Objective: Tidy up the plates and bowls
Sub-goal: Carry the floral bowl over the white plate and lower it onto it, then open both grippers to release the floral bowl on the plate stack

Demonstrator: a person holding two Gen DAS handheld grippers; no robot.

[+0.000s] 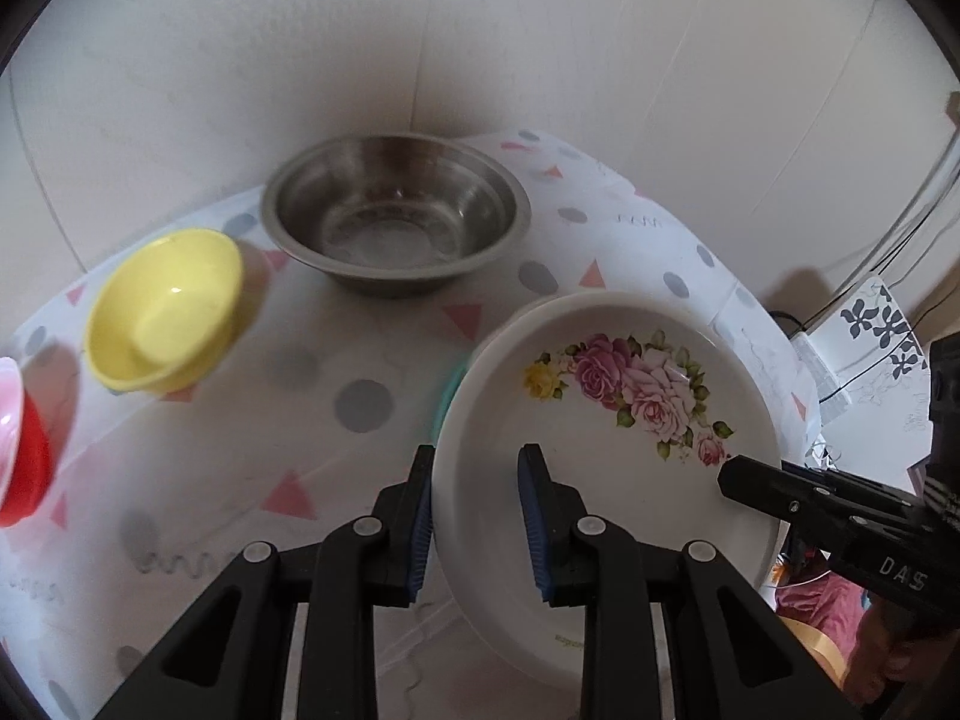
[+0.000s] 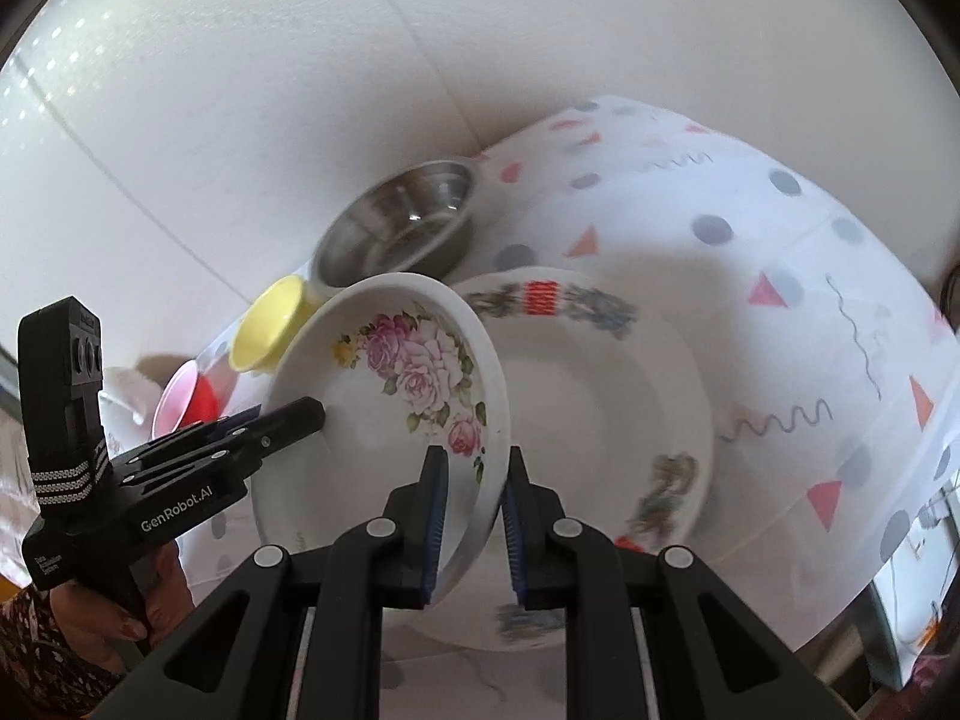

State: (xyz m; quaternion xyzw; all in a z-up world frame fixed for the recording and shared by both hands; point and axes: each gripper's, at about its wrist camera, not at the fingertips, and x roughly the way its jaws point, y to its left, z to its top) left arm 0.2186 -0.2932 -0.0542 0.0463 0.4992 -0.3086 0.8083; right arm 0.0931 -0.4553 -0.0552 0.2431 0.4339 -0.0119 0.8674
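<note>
I am clamping the rose-print bowl [image 2: 384, 420] by opposite rims, left gripper [image 1: 477, 525] and right gripper [image 2: 474, 525] both pinching it. It is hanging tilted just above the large patterned plate [image 2: 630, 396], which is lying to my right.

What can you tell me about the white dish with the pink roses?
The rose dish is a deep, round white dish, glossy like melamine or ceramic, with pink roses and one yellow flower printed inside. It is empty, tilted and lifted off the table. The left gripper and right gripper each clamp its rim on opposite sides.

White wall corner [image 1: 414, 60], patterned tablecloth [image 1: 336, 360]
</note>
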